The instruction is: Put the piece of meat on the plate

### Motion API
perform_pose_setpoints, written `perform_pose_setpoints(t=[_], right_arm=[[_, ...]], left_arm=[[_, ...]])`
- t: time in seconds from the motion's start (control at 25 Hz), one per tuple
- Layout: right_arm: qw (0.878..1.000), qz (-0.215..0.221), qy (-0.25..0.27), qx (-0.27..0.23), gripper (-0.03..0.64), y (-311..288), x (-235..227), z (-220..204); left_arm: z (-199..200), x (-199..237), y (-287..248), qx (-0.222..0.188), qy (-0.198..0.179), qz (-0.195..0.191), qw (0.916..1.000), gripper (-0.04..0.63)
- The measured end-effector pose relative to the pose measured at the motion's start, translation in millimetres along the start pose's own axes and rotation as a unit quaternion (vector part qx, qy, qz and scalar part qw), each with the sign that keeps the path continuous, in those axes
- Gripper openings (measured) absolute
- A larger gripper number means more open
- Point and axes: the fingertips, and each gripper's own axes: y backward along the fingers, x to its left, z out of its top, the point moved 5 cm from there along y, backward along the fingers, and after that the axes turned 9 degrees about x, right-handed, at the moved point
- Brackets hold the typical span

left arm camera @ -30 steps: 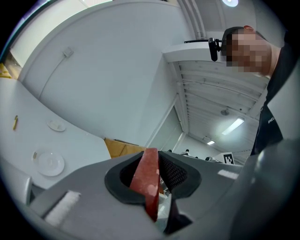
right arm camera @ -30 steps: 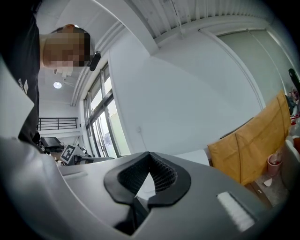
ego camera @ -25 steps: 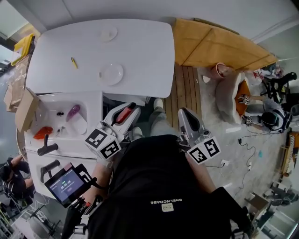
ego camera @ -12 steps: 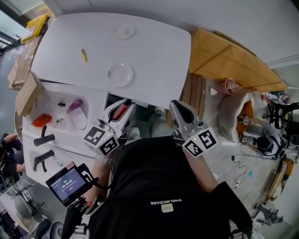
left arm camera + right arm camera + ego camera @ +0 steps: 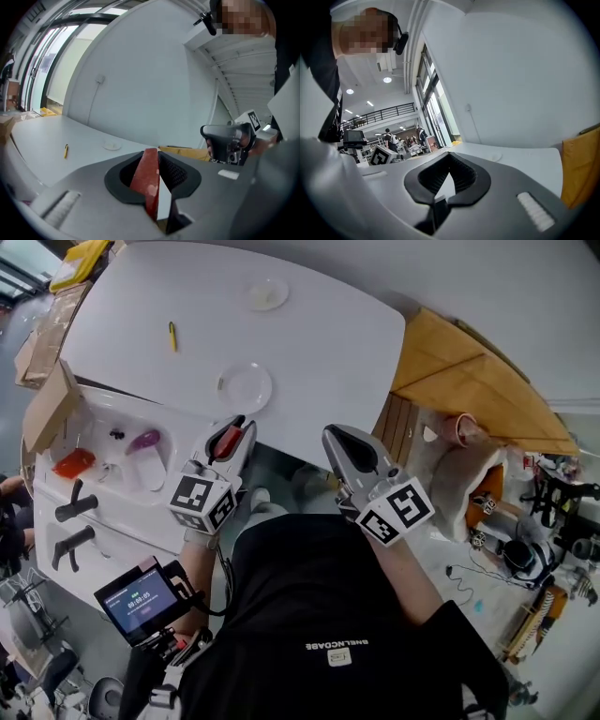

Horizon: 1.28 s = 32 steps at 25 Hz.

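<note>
Gripping the piece of meat in the left tool, holding the right tool pinched together and empty, shirt lettering unreadable.

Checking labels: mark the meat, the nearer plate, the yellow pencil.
piece of meat [image 5: 146,182], left gripper view, middle of the red slab.
nearer plate [image 5: 246,387], head view, bare centre.
yellow pencil [image 5: 172,336], head view, mid-shaft.

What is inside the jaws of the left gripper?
A red piece of meat stands clamped on edge inside the left gripper. The pads cover parts of its sides, so its full shape cannot be seen.
</note>
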Motion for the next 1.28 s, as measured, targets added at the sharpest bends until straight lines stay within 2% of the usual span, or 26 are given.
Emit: perform_pose_setpoints(t=[0.28, 0.64, 0.88, 1.2, 1.28], right_arm=[[0.999, 0.030, 0.014, 0.039, 0.006, -18, -11, -6], [0.996, 0.039, 0.011, 0.079, 0.005, -15, -33, -23], [0.995, 0.035, -0.004, 0.097, 0.006, -15, -62, -36], [0.994, 0.019, -0.017, 0.104, 0.006, -5, -62, -35], [0.994, 0.017, -0.019, 0.105, 0.005, -5, -62, -34]], left_arm=[[-18, 36, -39, 0.026, -0.012, 0.070, 0.9971, 0.098], [-40, 76, -87, 0.042, 0.009, 0.128, 0.9908, 0.098], [-65, 92, -128, 0.068, -0.007, 0.150, 0.9862, 0.098], [-82, 102, -138, 0.105, -0.019, 0.166, 0.9804, 0.098], [-81, 104, -139, 0.105, -0.024, 0.167, 0.9800, 0.057]])
